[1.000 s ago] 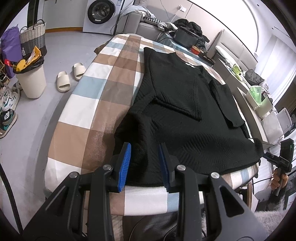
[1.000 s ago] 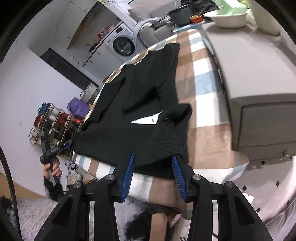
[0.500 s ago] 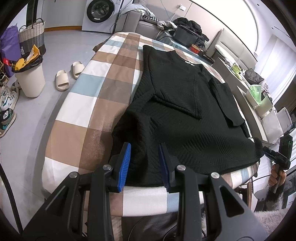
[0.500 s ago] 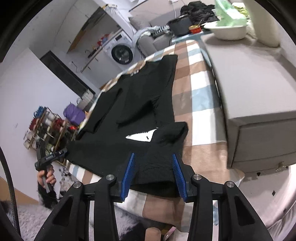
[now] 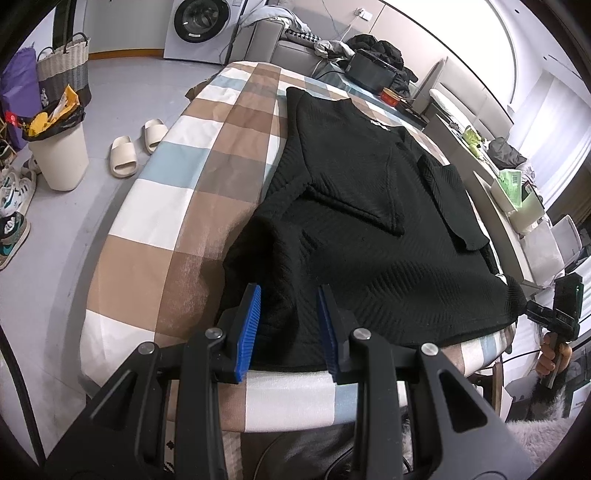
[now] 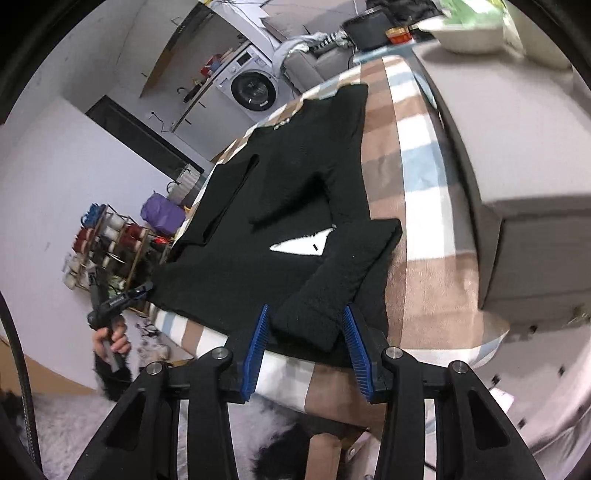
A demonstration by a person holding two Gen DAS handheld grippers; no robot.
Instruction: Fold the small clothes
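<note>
Black sweater (image 5: 369, 236) runs lengthwise away from both tools; left tool (image 5: 289, 325) and right tool (image 6: 306, 347) stand apart, straddling its near hem corners.

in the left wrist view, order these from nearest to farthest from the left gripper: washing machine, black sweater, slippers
1. black sweater, between the left gripper fingers
2. slippers, on the floor to the left
3. washing machine, at the far wall

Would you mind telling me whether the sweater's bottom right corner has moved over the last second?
Yes. The folded-over corner now reaches farther up the plaid cover, toward the washing machine, between the right gripper's open jaws.
</note>
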